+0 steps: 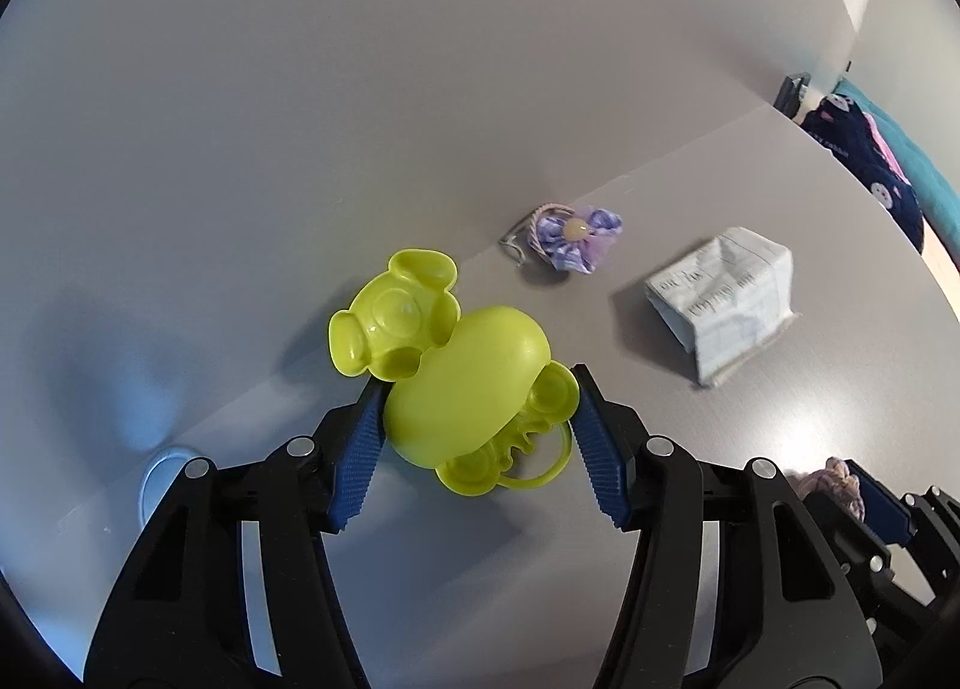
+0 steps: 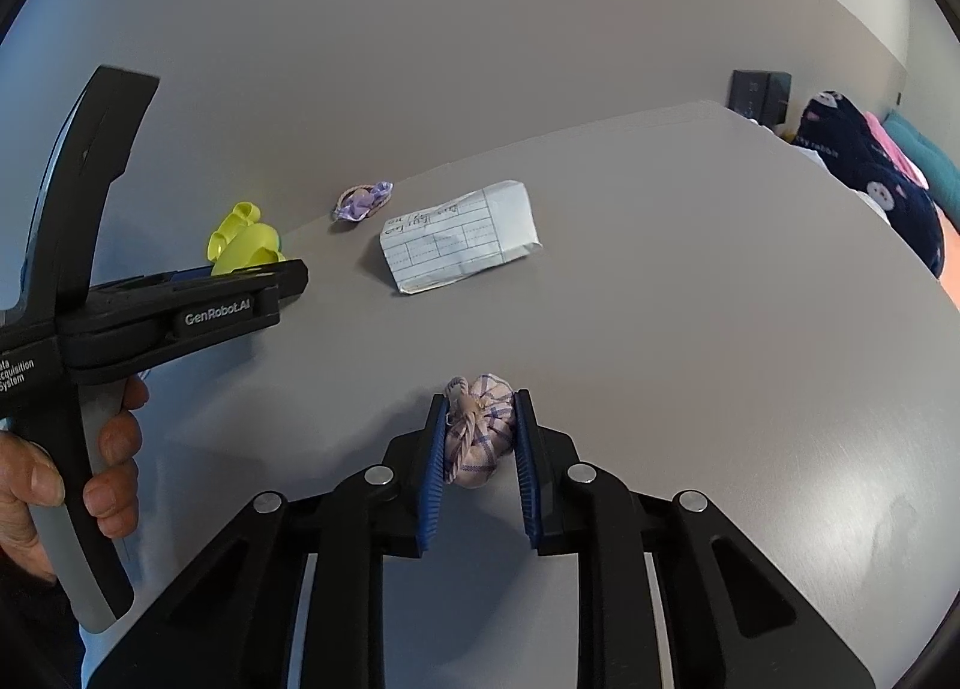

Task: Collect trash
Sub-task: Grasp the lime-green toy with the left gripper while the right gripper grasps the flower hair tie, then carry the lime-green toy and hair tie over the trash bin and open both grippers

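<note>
Already we had the left hand-held gripper straddling the yellow-green plastic toy on the grey surface, its long axis running away leftward; whether both pads pressed we couldn't tell. Our right hand-held gripper was clenched on the checked cloth bundle. Nearer the right lay the folded paper and purple scrap. No bin was visible.

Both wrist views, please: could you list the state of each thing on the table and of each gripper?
Left gripper: around the toy, left pad touching, right pad just clear.
Yellow-green plastic toy: on the table, lying tilted.
Right gripper: shut on the cloth bundle.
Checked cloth bundle: knotted, squeezed between the pads.
Purple flower scrunchie: lying loose.
Folded lined paper: folded, untouched.
</note>
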Tool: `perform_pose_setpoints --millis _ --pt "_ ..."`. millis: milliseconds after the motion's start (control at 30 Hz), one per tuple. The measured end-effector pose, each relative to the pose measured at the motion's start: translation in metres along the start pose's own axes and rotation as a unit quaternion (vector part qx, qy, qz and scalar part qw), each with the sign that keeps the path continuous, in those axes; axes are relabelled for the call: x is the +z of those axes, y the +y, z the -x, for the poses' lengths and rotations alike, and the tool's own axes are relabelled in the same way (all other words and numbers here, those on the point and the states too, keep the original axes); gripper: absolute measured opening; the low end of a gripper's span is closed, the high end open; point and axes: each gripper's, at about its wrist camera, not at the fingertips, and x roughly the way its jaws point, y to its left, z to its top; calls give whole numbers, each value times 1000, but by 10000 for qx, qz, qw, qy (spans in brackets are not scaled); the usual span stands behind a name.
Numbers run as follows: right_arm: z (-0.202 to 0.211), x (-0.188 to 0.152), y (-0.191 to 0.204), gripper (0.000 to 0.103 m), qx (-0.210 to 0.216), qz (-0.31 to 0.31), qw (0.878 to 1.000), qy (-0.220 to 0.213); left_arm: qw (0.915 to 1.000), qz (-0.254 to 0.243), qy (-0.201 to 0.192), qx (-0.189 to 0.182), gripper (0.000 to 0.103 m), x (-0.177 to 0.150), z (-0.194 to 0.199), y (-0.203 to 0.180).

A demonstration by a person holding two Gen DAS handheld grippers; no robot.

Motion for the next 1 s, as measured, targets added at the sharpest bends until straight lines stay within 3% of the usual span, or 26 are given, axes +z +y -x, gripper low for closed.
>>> perform_pose_setpoints --millis 167,567,1000 --pt "23 -7 -10 23 -49 -95 9999 -86 9999 -79 -81 -82 58 1 13 -16" --pt "85 -36 -39 23 -209 -362 9985 -341 9983 -422 -220 -331 58 -33 57 -53" --pt "155 -81 -88 23 -466 -827 9933 -658 9897 -1152 -353 -770 58 -83 107 -134"
